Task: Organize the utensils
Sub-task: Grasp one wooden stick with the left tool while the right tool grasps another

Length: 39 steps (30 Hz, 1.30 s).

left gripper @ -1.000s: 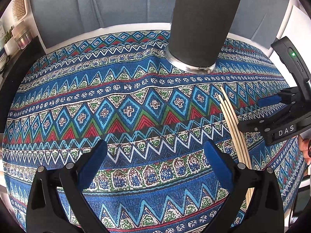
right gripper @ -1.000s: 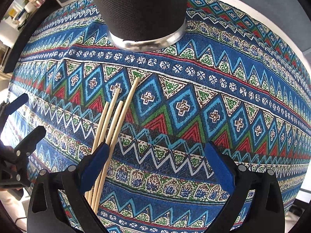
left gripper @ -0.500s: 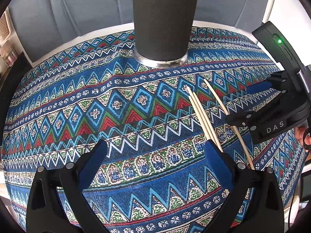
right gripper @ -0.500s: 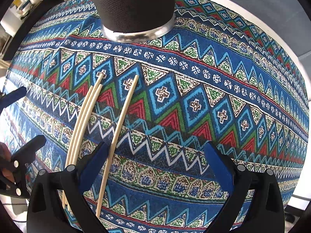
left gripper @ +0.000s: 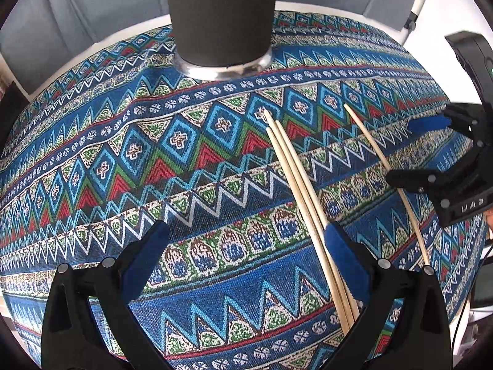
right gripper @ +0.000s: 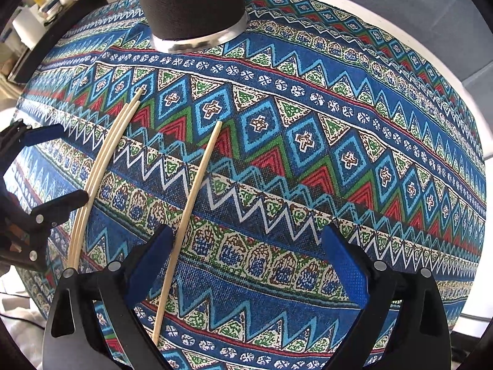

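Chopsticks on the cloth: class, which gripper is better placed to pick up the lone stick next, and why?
Right, probably. The lone chopstick runs just inside the open right gripper, by its left finger. The open left gripper sits by the bundle of three instead.

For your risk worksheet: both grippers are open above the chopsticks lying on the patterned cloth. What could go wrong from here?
1. The three bunched chopsticks touch, so the left gripper may lift several or scatter them.
2. The lone chopstick lies at the right gripper's left finger; closing might nudge it rather than grip it.
3. The dark holder stands close; a careless swing could knock it.
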### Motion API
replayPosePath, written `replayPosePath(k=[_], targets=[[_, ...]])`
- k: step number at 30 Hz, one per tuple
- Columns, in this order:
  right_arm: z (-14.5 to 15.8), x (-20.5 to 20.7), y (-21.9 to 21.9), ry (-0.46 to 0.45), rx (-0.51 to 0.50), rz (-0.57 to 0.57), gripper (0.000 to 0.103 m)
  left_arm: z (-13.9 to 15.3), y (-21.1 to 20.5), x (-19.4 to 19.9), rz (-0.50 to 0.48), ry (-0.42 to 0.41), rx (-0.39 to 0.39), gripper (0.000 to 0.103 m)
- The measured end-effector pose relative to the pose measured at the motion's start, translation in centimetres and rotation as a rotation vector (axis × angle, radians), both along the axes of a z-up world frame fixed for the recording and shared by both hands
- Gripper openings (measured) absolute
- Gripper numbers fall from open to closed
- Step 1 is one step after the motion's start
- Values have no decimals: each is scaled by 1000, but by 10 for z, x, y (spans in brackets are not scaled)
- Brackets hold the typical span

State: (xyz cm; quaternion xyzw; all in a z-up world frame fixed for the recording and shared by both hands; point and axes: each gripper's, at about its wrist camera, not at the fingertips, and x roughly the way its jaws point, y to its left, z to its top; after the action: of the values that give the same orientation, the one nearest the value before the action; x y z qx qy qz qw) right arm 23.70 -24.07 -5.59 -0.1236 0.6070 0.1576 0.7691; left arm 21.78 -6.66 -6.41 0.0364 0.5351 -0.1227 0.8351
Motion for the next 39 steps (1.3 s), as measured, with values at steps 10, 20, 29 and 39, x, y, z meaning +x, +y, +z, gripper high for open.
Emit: replayPosePath(k=[10,20,29,39], targets=[[5,-8,-9,1,-17,5,92,-1,6,8,-2,33,27,99],[2,4,12,11,-12,-5,93,2,32,23,97,220,-78,97],[-2,5,7,23,-20,-9,92,0,17,39,120,273,-12,97],[2,4,7,19,-7,17,78,-8,-10,29,75,175,87,98]])
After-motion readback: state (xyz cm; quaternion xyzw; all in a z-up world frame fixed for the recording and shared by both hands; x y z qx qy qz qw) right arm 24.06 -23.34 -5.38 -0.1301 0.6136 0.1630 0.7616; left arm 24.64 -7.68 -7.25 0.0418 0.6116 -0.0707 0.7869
